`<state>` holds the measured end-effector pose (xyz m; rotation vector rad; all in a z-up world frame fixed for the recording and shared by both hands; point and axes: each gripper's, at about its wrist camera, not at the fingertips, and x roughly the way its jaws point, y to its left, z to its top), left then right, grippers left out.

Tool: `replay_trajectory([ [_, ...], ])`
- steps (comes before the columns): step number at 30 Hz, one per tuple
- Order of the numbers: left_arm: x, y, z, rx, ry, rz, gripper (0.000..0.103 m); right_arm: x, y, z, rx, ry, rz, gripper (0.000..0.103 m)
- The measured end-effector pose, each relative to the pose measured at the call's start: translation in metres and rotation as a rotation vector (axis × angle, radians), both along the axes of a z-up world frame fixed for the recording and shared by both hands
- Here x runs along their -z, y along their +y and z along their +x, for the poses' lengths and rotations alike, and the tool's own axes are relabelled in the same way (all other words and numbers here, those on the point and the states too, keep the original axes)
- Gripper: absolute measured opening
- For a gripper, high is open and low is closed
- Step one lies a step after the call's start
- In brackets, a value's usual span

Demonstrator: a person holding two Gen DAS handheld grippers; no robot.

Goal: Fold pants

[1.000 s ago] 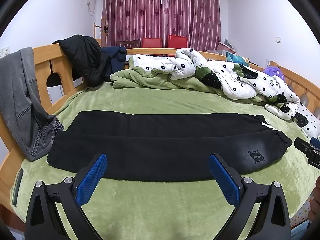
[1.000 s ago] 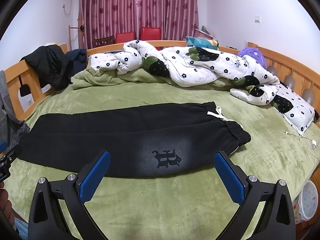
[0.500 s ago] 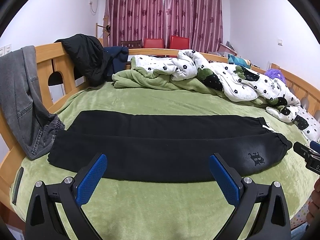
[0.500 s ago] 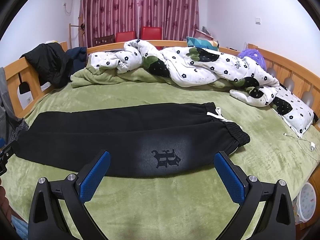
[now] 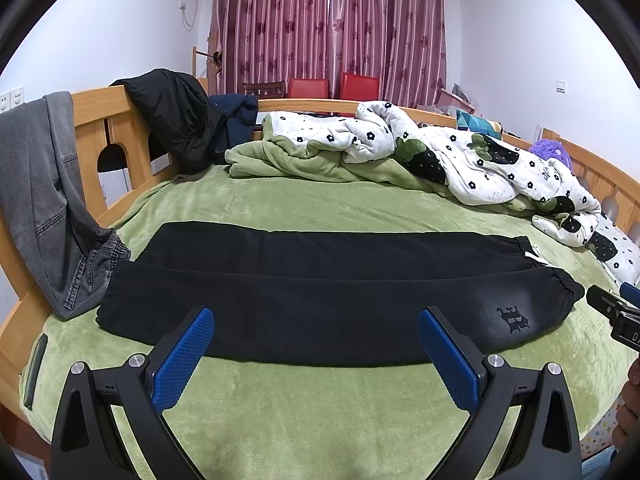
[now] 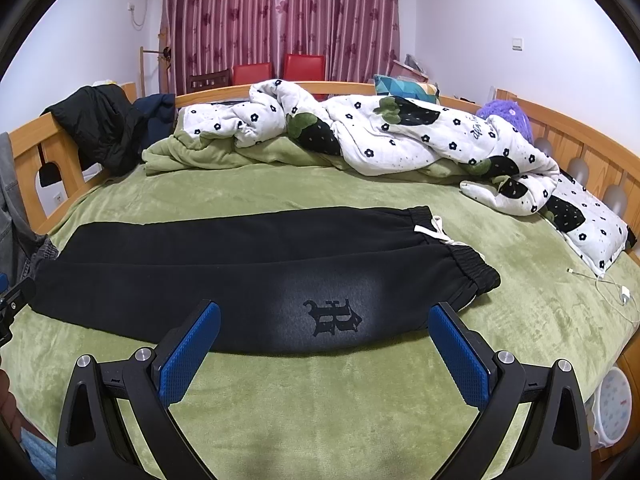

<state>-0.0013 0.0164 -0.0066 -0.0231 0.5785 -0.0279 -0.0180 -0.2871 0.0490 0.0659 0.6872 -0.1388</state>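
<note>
Black sweatpants (image 5: 320,280) (image 6: 248,276) lie flat across the green bed cover, legs side by side, cuffs to the left and the elastic waistband with a white drawstring (image 6: 434,232) to the right. A dark letter logo (image 6: 332,317) marks the near leg by the waist. My left gripper (image 5: 316,334) hovers open just in front of the near leg's middle, nothing between its blue pads. My right gripper (image 6: 324,330) is open too, held before the logo and holding nothing. Its tip (image 5: 612,312) shows at the left wrist view's right edge.
A crumpled white flowered quilt (image 6: 380,136) and green blanket (image 5: 304,160) fill the far side of the bed. Grey jeans (image 5: 44,200) and a black jacket (image 5: 172,116) hang on the wooden rail at left. A white charger cable (image 6: 612,284) lies at right.
Both grippers have crept slightly towards the pants and stayed open. The pants have not moved.
</note>
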Motion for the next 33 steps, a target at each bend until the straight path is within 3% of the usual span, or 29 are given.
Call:
replay_trajectory([
  [33, 0.0, 0.0009, -0.0009, -0.001, -0.002, 0.0, 0.103, -0.0045, 0.0032, -0.0007, 0.001, 0.003, 0.006, 0.102],
])
